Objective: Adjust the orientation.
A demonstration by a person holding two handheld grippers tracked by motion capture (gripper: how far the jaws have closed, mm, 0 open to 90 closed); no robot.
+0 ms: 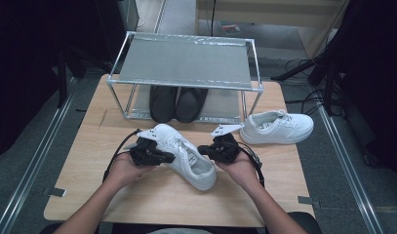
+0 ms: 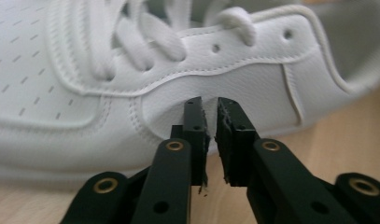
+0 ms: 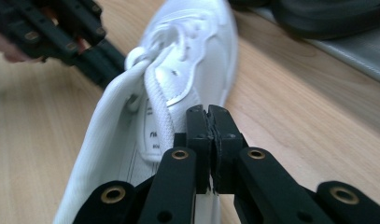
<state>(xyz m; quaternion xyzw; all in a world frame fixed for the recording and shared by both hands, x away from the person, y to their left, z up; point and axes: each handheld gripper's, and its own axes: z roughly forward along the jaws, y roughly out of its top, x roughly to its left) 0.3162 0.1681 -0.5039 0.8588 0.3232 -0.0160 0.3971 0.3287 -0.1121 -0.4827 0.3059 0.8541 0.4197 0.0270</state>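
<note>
i'm resting both grippers against the white sneaker [image 1: 185, 155] lying mid-table [image 1: 137, 204]. my left gripper [image 2: 208, 109] is showing a slim gap between its jaws at the shoe's side (nothing pinched there). my right gripper [image 3: 208, 112] is pressing its jaws together at the heel collar, whether on fabric i cannot tell.

White sneaker [image 1: 186, 156] lies upright, angled across the table.

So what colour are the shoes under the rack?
Black shoes, clearest in the high view.
</note>
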